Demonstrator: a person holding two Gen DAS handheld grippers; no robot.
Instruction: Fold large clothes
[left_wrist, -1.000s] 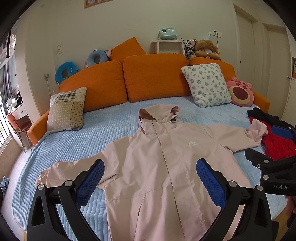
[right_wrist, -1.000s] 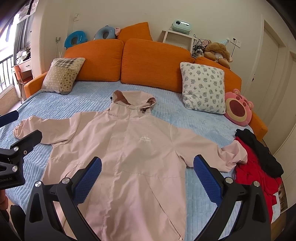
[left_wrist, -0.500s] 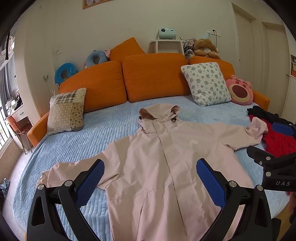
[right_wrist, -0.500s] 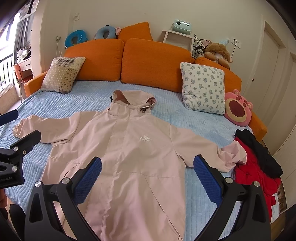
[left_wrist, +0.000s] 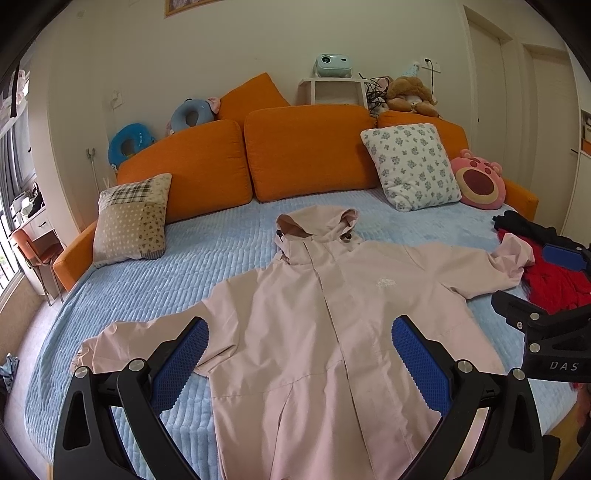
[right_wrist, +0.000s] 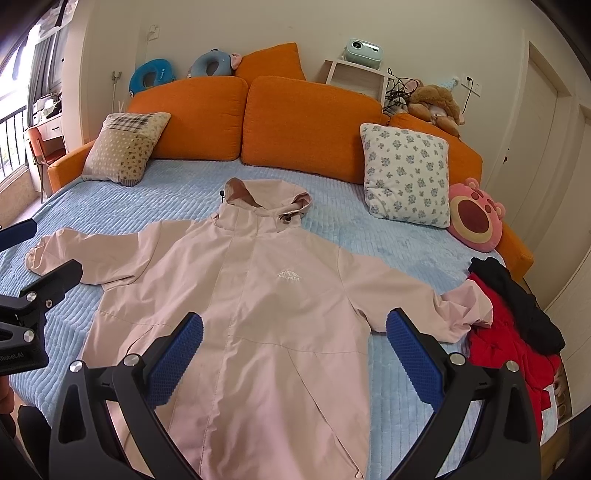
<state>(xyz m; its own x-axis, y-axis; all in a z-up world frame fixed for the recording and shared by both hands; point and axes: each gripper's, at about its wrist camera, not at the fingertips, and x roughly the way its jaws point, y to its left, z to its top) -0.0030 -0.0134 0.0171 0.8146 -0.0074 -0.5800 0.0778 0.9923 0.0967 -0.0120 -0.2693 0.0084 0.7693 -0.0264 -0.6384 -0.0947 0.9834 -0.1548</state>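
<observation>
Blue ribbed bedding (left_wrist: 155, 280) is filling most of what I'm seeing, backed by orange cushions (left_wrist: 306, 151) along the wall. I'm looking at the pink hooded jacket (left_wrist: 325, 325) lying flat and face up in the middle of the bed, both sleeves spread outward, hood pointing toward the cushions. I'm holding the left gripper (left_wrist: 299, 363) above the jacket's lower half, fingers spread wide and gripping nothing. I'm holding the right gripper (right_wrist: 293, 360) the same way, fingers wide apart and empty. Red and black clothes (right_wrist: 517, 317) are lying beside the jacket's right-hand cuff.
</observation>
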